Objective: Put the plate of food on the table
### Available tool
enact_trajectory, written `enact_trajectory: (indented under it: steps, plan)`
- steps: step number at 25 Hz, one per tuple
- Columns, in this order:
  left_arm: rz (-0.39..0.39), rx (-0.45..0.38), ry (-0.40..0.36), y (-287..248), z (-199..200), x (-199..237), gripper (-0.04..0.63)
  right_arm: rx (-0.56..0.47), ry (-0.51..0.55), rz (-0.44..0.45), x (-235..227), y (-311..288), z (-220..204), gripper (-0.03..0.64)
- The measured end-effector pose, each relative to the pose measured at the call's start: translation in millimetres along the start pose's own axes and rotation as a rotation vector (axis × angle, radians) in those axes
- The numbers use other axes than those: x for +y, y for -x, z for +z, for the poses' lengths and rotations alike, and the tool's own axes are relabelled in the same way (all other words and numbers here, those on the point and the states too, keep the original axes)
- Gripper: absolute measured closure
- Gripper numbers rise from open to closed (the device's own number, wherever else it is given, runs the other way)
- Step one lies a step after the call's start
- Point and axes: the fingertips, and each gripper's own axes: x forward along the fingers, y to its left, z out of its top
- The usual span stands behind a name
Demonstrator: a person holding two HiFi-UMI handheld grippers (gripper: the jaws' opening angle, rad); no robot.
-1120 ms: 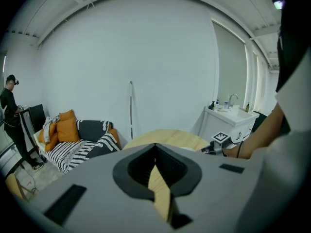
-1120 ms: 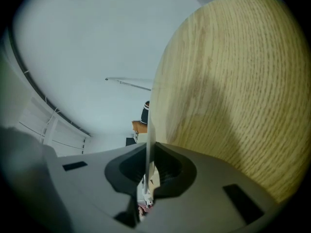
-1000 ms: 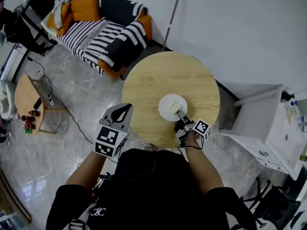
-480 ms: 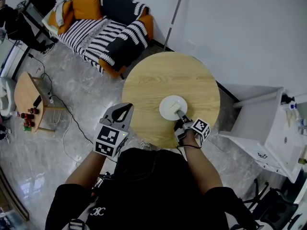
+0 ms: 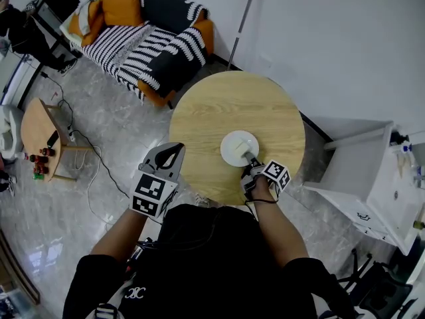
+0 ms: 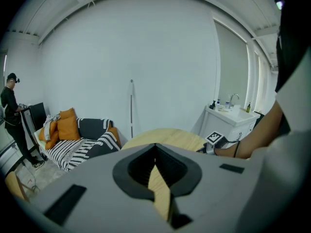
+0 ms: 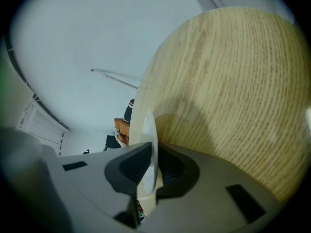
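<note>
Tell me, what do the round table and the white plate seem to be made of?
The round light table looks like wood or veneer, matte: grain lines cross its top. The white round plate looks like glazed ceramic, maybe plastic: smooth, plain, thin-rimmed.

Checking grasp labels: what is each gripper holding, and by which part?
The right gripper holds the white plate by its near rim; the left gripper holds nothing.

On your black shirt [image 5: 199, 258], you carry a small white logo [image 5: 137, 294] that seems to read "XC", too small to be sure.
</note>
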Motion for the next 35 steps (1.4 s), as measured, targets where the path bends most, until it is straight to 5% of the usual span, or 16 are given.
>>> enact_trajectory:
  steps: [20,29,32,34,35]
  plan:
    - [-0.021,-0.002,-0.011,-6.1,3.0,-0.7,0.591,0.024,0.204,-0.284,-14.4,5.4,5.8,0.494]
    - [-0.062,-0.010,-0.014,-15.5,2.3,-5.1,0.591,-0.033,0.176,-0.445,-37.9,40.7,13.8,0.492]
    - [-0.080,-0.020,-0.020,-18.5,3.8,-7.3,0.591,-0.054,0.194,-0.433,-34.9,50.5,15.8,0.493]
    - [-0.091,-0.026,-0.019,-21.8,4.7,-8.4,0.591,-0.075,0.221,-0.383,-23.9,55.5,17.7,0.609]
    - [-0.097,-0.029,-0.019,-23.3,5.2,-9.0,0.591,-0.084,0.240,-0.349,-15.8,57.2,18.4,0.609]
